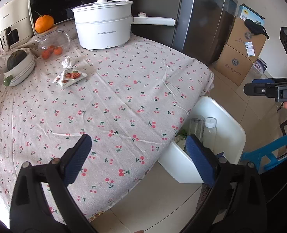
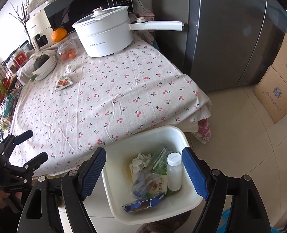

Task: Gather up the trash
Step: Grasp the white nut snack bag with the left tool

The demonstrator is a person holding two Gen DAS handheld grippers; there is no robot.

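Your left gripper (image 1: 138, 155) has its fingers (image 1: 79, 159) spread wide with nothing between them; one pad hangs over the cherry-print tabletop (image 1: 114, 97), the other over the near rim of the white bin (image 1: 227, 120) that stands on the floor just beside the tabletop's edge. Your right gripper (image 2: 144, 171) also has its fingers (image 2: 195, 174) spread and pinches nothing. It points down into the bin, so the bin's contents lie straight ahead between its two pads: a small white-capped bottle (image 2: 174, 172) standing upright nearest the right pad, a crumpled tissue (image 2: 140, 162) nearer the left pad, some flattened wrappers (image 2: 155, 180) in the middle, and a torn blue carton piece (image 2: 143, 203) closest to the wrist.

Trash left on the tabletop sits well ahead of your left fingers, toward the far left: a flat snack packet (image 1: 70, 76) with a food picture on it and, just beyond it, a crumpled white paper ball (image 1: 67, 61). The two lie near each other but apart. Farther out past them stand a glass jar of small oranges (image 1: 53, 45), a bowl holding a dark green squash (image 1: 19, 66), and a white electric pot (image 1: 104, 27) with a long handle.
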